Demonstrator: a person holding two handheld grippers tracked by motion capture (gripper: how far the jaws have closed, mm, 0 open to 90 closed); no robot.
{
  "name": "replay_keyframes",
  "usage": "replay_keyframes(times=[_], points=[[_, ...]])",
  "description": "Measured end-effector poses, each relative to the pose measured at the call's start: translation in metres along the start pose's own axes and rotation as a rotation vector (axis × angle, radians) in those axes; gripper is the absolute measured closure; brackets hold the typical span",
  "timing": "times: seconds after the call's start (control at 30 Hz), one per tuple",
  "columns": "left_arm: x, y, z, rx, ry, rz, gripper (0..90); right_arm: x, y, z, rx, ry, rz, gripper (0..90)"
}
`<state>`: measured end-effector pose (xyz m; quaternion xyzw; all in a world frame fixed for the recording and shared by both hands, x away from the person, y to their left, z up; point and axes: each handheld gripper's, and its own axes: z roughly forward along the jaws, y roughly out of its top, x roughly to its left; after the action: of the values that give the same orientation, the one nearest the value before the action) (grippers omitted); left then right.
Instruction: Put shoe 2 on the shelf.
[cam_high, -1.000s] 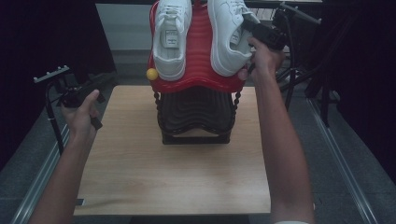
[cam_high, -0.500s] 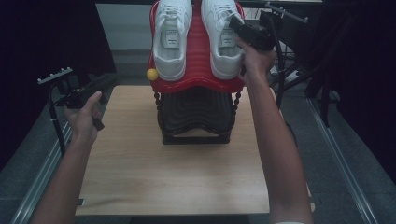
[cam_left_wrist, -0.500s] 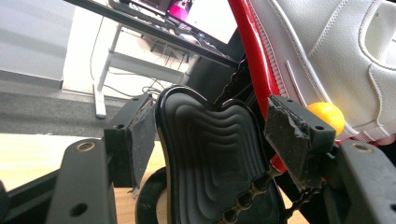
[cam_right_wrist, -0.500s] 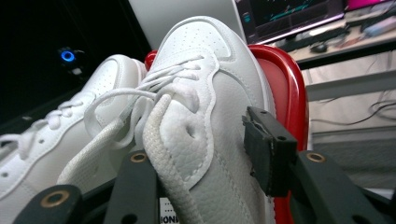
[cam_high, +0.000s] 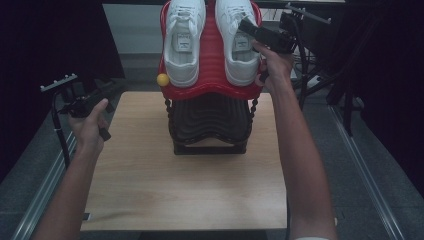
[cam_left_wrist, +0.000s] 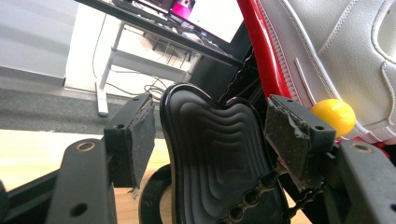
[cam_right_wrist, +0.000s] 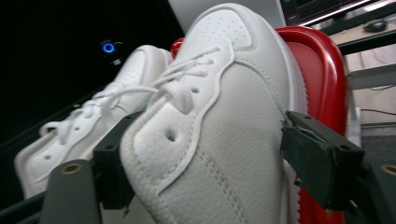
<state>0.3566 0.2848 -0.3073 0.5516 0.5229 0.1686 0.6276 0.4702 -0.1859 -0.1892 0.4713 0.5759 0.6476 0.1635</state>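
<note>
While right gripper (cam_high: 248, 26) stands at heel of right white shoe (cam_high: 239, 40) on red rack tier (cam_high: 212, 50), jaws parted astride collar, not clenched. Shoe long axis runs away from person. Left gripper (cam_high: 112, 90) released, well apart, low beside surface (cam_high: 150, 185).

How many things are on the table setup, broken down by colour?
White: 2, the left sneaker and the right sneaker
Red: 1, the upper rack tray
Black: 1, the lower rack tray
Yellow: 1, the small ball
Total: 5
</note>
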Motion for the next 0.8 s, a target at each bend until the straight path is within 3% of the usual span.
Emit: replay_keyframes(times=[0.2, 0.53, 0.8], points=[[0.0, -0.001, 0.0, -0.001, 0.0, -0.004, 33.6, 0.002, 0.009, -0.013, -0.036, 0.029, 0.003, 25.0], [-0.001, -0.001, 0.0, -0.001, 0.003, -0.004, 33.6, -0.011, 0.008, -0.05, -0.068, 0.056, 0.001, 30.4], [-0.003, -0.001, 0.004, 0.005, -0.003, -0.001, 33.6, -0.047, 0.003, -0.084, -0.094, 0.001, 0.023, 34.9]])
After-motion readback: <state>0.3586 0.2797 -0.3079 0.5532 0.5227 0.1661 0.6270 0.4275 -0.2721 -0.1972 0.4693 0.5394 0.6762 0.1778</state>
